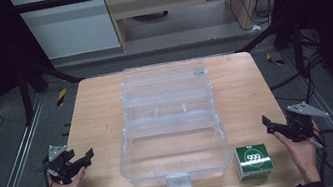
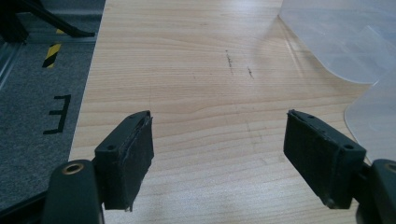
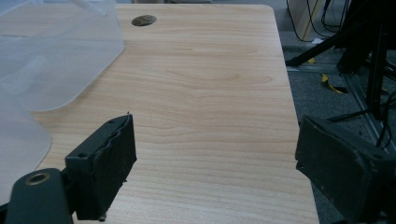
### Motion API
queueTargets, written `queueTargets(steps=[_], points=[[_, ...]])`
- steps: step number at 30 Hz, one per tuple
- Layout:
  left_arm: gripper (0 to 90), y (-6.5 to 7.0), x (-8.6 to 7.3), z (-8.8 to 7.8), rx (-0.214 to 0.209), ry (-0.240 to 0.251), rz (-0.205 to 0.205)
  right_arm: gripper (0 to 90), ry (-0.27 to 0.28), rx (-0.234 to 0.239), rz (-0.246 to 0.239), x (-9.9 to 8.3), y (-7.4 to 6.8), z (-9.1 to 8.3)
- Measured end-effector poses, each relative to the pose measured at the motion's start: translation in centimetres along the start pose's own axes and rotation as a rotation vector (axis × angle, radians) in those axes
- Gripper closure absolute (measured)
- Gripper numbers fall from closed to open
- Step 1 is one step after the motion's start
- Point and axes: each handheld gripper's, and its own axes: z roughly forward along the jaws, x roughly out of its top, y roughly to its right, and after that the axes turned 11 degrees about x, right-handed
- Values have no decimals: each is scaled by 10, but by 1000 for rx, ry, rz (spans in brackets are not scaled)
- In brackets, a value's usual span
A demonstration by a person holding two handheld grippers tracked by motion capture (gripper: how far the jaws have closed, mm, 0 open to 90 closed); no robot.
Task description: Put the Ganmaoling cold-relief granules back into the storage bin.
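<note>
The clear plastic box [image 1: 171, 123] is cut off in both gripper views — one curved corner at the top edge of each. The green carton [image 1: 254, 161] carries white print too small to read. The person's forearms leave the high view at its bottom edge. The far dark surroundings beyond the tabletop [image 1: 97, 114] hide their contents.

At lower left of the high view, the left tongs [image 1: 86, 156] are black with a grey three-cornered plate and a dark sleeve behind. At lower right, the right tongs [image 1: 266, 123] match, trailing a black cable.
</note>
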Motion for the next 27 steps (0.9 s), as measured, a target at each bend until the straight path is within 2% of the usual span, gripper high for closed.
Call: queueTargets(steps=[6, 11, 12, 13, 16, 17, 18, 20, 21, 27], points=[[238, 1, 0, -1, -11, -4, 4, 105, 6, 40, -26, 6, -3, -3], [237, 3, 0, 0, -16, -13, 16, 108, -11, 89, -88, 16, -12, -9], [237, 3, 0, 0, -16, -13, 16, 108, -11, 89, -88, 16, -12, -9], [237, 4, 0, 0, -19, -17, 21, 106, -23, 120, -99, 19, -16, -11], [237, 4, -1, 1, -23, -19, 21, 114, -55, 174, -126, 25, -23, -12], [237, 5, 0, 1, -23, -22, 22, 114, -55, 174, -126, 25, -23, -12], [237, 5, -1, 2, -24, -23, 21, 114, -64, 192, -156, 28, -27, -13], [237, 6, -1, 2, -25, -23, 24, 110, -65, 202, -167, 30, -29, -14], [238, 6, -1, 2, -24, -25, 26, 98, -60, 224, -190, 34, -33, -15], [237, 7, -2, 3, -21, -29, 26, 91, -59, 266, -233, 45, -44, -19]])
